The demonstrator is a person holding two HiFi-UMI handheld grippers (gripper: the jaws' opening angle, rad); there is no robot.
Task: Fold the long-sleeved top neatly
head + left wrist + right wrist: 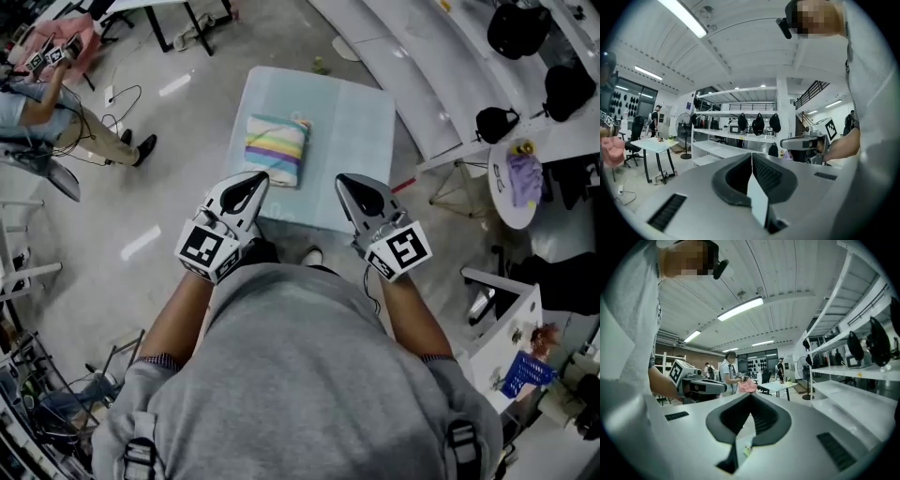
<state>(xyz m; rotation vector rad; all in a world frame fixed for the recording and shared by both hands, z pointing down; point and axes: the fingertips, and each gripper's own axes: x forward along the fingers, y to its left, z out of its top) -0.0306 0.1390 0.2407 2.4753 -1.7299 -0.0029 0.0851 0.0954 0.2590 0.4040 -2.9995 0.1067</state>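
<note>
Striped in pastel yellow, green, lilac and white, the long-sleeved top (277, 148) lies as a compact rectangle on the pale blue tabletop (352, 141), left of centre in the upper middle of the head view. Its edges look squared and no sleeve trails out, so I judge the fold done or very nearly so. Nothing on the tabletop seems to call for another pass.

Both claws hang well above the cloth, close in front of the person's chest at the middle of the head view, side by side and apart from each other. The left claw (253, 178) has its jaws pressed together with nothing between them. Its own view looks level across the room at white shelves (736, 140), not at the garment. The right claw (344, 179) is likewise closed and empty, and its view shows another person (726, 373) far off across the room. Held this way, closed, level and clear of the tabletop, the claws read as a resting pose that keeps the jaws from snagging the finished stack.
</note>
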